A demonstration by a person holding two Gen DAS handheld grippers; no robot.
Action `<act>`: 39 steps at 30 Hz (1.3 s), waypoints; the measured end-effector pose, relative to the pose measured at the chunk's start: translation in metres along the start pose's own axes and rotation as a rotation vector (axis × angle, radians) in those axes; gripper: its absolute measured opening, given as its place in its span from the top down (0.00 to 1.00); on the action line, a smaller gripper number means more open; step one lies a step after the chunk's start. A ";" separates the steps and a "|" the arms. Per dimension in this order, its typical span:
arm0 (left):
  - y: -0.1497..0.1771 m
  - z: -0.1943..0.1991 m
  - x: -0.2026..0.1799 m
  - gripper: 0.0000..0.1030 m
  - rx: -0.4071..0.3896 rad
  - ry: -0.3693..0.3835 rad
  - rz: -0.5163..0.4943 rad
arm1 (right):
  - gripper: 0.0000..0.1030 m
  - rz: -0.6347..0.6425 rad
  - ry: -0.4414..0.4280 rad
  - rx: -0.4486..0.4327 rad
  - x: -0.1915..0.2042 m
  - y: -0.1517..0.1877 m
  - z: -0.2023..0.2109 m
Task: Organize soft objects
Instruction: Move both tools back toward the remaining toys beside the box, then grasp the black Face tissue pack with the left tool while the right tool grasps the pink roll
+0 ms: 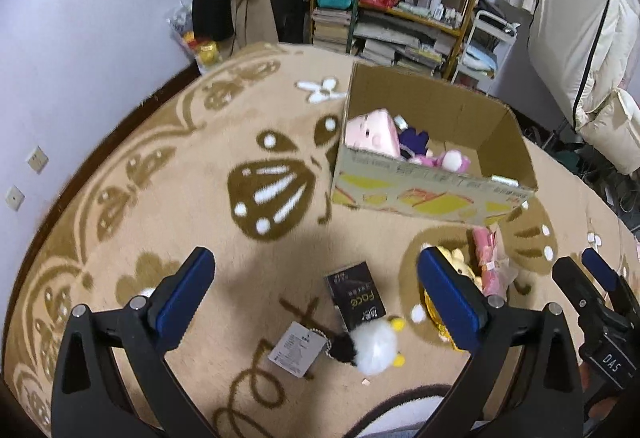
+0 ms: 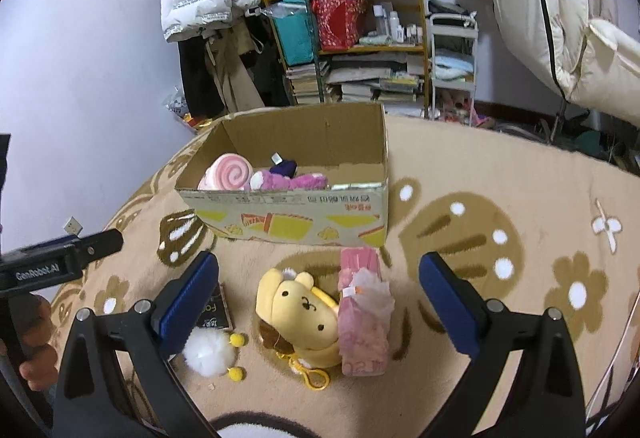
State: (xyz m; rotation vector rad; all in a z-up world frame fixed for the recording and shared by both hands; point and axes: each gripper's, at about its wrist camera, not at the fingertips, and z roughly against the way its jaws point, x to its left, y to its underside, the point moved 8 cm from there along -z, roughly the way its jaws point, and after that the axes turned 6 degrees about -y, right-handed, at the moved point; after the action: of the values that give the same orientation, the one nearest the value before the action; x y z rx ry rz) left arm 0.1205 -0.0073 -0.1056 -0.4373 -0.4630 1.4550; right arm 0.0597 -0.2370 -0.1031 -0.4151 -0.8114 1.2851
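Soft toys are split between two places: a pink plush (image 2: 228,174) and a purple plush (image 2: 294,180) already lie inside the cardboard box (image 2: 288,226) on the carpet (image 2: 500,182); a yellow bear plush (image 2: 300,312), a pink wrapped bundle (image 2: 362,322) touching its side, and a white pom-pom (image 2: 208,354) with yellow bobbles remain on the carpet in front of the box.

Left gripper (image 1: 316,302): jaws apart, holding nothing, poised above the white pom-pom and a black booklet (image 1: 354,296); a paper tag (image 1: 296,348) lies just beside the pom-pom, apparently linked by a bead chain.

Right gripper (image 2: 320,302): jaws apart, empty, framing the yellow bear plush and the pink bundle between them.

Assessment: sorting appears partly done; three soft items are outstanding.

Risks noted:
- The bear and the pink bundle lie in contact; a wide closure could take both, or pinch the bundle's loose tissue and tear it.
- The bear's yellow clip (near its lower edge) could snag the carpet pile on lifting.
- The black booklet is not soft; a careless grasp near the pom-pom could carry it, or the tag, into the box.
- The two grippers work near each other; simultaneous descents risk a collision.
- The pom-pom is compressible; a shallow grip may slip off.
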 end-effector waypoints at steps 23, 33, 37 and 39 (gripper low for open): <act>0.036 -0.089 -0.026 0.02 0.185 -0.010 -0.009 | 0.08 -0.155 0.087 0.157 -0.049 0.014 -0.083; 0.049 -0.123 -0.033 0.02 0.242 -0.020 0.007 | 0.20 -0.221 0.068 0.245 -0.065 0.032 -0.115; 0.057 -0.130 -0.038 0.03 0.283 -0.010 -0.006 | 0.31 -0.224 0.053 0.291 -0.064 0.041 -0.126; 0.060 -0.134 -0.038 0.04 0.292 -0.042 -0.027 | 0.36 -0.218 0.053 0.314 -0.063 0.046 -0.132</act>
State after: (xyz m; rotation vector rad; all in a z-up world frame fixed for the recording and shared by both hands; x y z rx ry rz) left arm 0.1415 -0.0415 -0.2523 -0.1669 -0.2820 1.4803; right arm 0.1212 -0.2644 -0.2413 -0.1050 -0.5796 1.1677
